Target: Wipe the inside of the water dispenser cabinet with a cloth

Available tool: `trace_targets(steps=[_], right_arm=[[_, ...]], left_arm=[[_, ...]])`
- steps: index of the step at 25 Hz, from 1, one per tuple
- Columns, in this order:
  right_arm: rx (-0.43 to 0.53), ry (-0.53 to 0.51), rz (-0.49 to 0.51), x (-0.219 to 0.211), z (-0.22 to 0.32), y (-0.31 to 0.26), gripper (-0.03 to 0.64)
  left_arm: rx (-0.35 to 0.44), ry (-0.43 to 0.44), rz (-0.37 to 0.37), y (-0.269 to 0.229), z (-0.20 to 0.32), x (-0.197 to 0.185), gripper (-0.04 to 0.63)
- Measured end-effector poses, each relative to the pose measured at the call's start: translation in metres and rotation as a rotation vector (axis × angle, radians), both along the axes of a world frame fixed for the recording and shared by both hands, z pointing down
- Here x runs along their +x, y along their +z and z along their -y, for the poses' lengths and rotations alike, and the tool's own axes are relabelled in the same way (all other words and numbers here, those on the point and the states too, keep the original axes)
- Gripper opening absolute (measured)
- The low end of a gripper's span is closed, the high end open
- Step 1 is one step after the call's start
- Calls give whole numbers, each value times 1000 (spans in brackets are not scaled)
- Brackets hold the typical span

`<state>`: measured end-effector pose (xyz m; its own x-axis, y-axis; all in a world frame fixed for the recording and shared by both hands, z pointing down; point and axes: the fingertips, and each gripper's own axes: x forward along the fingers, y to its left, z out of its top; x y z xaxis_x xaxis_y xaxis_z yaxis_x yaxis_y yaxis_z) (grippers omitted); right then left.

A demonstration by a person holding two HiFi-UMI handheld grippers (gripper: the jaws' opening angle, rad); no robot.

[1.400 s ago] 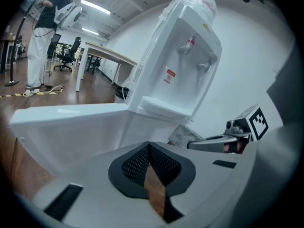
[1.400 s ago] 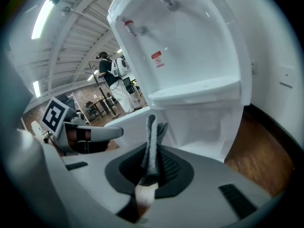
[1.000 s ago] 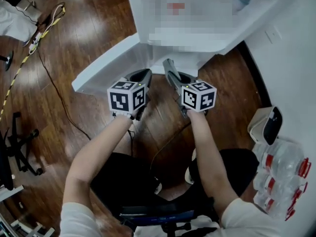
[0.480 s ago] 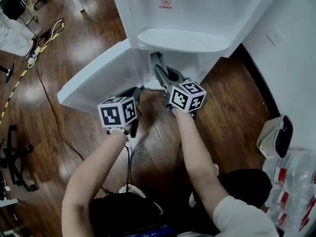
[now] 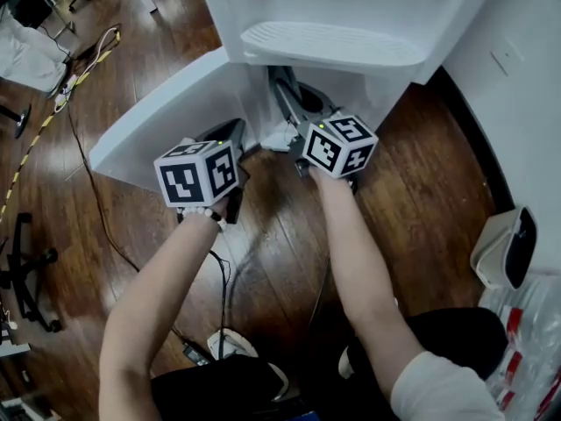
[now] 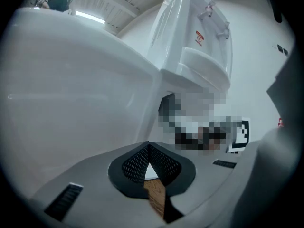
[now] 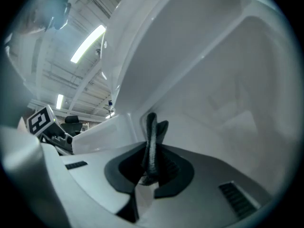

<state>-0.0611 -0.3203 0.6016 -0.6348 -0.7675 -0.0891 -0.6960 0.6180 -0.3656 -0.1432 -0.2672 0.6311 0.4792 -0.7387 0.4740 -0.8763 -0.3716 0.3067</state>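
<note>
The white water dispenser (image 5: 329, 42) stands ahead with its lower cabinet door (image 5: 166, 117) swung open to the left. My right gripper (image 5: 277, 77) reaches into the cabinet opening (image 5: 355, 95) under the drip tray. In the right gripper view its jaws (image 7: 151, 127) are shut on a dark, textured fold of cloth (image 7: 152, 146) close to the white inner wall (image 7: 223, 94). A pale bit of cloth (image 5: 279, 136) shows at the cabinet's bottom edge. My left gripper (image 5: 233, 132) hovers by the open door, shut with nothing in it (image 6: 148, 148).
Wooden floor (image 5: 412, 174) runs all round. A white wall is at the right, with a small bin (image 5: 504, 248) and bottles (image 5: 526, 358) beside it. Cables (image 5: 53, 95) and a chair base (image 5: 26, 270) lie at the left. A black cord (image 5: 223, 279) trails under my arms.
Both grippers have come closer to the dispenser. The right one has pushed further into the cabinet with the cloth. The left one has drifted left along the open door.
</note>
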Motion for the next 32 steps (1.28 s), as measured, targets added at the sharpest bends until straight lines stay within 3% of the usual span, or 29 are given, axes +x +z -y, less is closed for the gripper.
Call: trace_targets(steps=[6,10,15,24,32], right_arm=[[124,45,-195,-8,-2,-19,32],[132,38,-326,-15,-4,-1,32],[41,14,-344,-16,-3,36,32],[-232,-15,-345,-11,2,129,32],[-407,-10,-480,-13,7,185,32]], left_arm=[[-9,7,2,3,-3,13,-12],[-16,45,5,6,-8,30,-12],[-24,47,0,12,-7,33,-12],[-33,44,0,14,-9,32,-12],[-41,55,1,17,-13,35,-12]])
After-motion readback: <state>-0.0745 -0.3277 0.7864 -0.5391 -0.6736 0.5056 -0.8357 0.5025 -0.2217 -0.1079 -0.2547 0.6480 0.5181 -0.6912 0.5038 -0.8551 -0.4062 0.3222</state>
